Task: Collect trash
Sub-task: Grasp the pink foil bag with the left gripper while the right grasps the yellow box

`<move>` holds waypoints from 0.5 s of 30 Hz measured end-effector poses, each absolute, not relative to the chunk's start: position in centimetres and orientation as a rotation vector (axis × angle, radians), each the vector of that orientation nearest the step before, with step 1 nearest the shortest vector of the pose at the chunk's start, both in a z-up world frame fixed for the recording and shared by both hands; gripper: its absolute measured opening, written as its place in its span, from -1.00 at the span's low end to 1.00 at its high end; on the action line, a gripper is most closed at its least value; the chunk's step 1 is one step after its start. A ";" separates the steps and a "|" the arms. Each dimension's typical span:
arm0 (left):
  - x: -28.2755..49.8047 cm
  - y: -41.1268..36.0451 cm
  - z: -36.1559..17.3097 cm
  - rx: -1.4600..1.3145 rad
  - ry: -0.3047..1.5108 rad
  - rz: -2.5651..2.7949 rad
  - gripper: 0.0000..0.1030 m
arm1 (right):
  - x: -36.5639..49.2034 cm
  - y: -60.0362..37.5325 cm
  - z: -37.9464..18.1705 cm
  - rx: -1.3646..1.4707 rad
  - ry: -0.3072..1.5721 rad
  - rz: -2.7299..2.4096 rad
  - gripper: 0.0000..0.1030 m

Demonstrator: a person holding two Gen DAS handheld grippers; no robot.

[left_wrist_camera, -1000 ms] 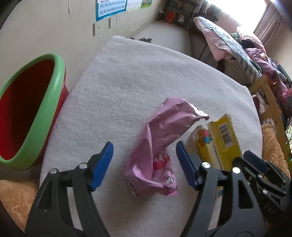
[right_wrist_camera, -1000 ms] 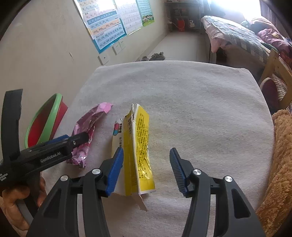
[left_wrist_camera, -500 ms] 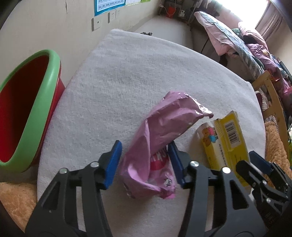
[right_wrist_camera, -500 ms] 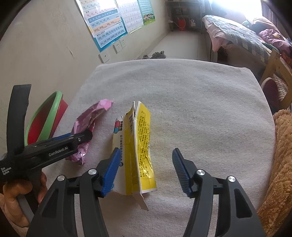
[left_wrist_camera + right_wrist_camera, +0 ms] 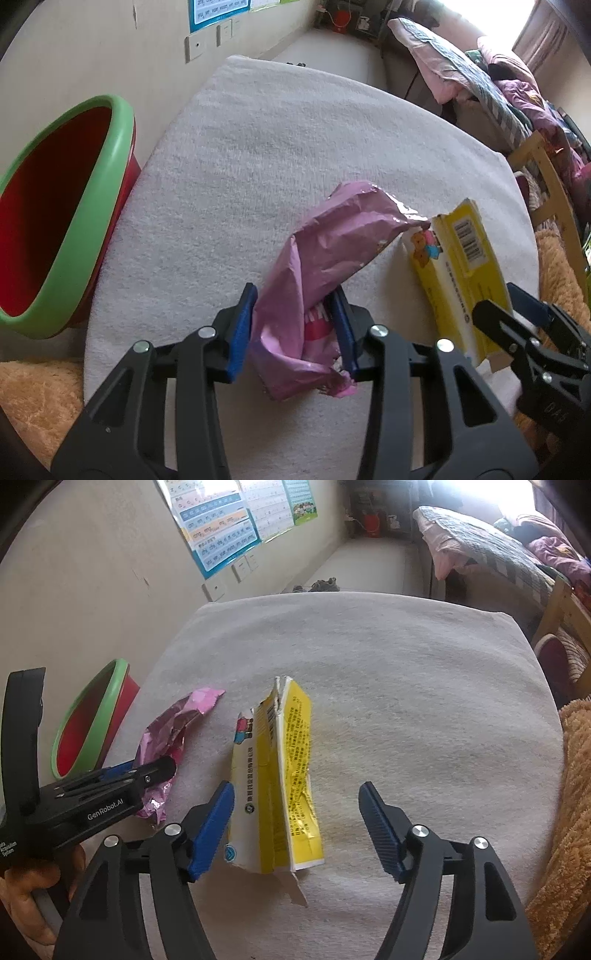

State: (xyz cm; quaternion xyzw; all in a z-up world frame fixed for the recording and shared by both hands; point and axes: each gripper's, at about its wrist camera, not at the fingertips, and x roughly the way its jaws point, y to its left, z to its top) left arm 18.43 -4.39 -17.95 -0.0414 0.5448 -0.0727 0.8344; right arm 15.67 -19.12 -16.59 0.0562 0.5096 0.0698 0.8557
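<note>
A crumpled pink wrapper (image 5: 325, 266) lies on the white towel-covered table (image 5: 258, 147). My left gripper (image 5: 295, 328) is shut on the wrapper's near end, both blue pads pressing it. The wrapper also shows in the right wrist view (image 5: 170, 734), with the left gripper (image 5: 147, 771) on it. A torn yellow carton (image 5: 280, 775) lies flat beside the wrapper; it also shows in the left wrist view (image 5: 458, 273). My right gripper (image 5: 295, 823) is open, its blue pads on either side of the carton's near end, not touching it.
A red bin with a green rim (image 5: 62, 218) stands off the table's left edge, also in the right wrist view (image 5: 92, 720). A tan fluffy blanket (image 5: 569, 812) borders the table on the right. A wooden chair (image 5: 554, 195) and a bed stand beyond.
My left gripper closed from wide open onto the pink wrapper's near end. My right gripper stayed open around the yellow carton, hardly moving.
</note>
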 end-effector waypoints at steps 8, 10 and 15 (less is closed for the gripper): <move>18.4 -4.6 -17.0 -0.045 1.117 -0.148 -0.12 | 16.1 -18.0 -17.3 0.061 1.086 0.148 0.37; 18.4 -4.6 -16.7 -0.035 1.105 -0.150 -0.11 | 16.2 -17.9 -17.5 0.055 1.089 0.149 0.37; 19.1 -4.7 -16.8 -0.033 1.107 -0.143 0.00 | 16.1 -17.7 -17.8 0.056 1.095 0.144 0.37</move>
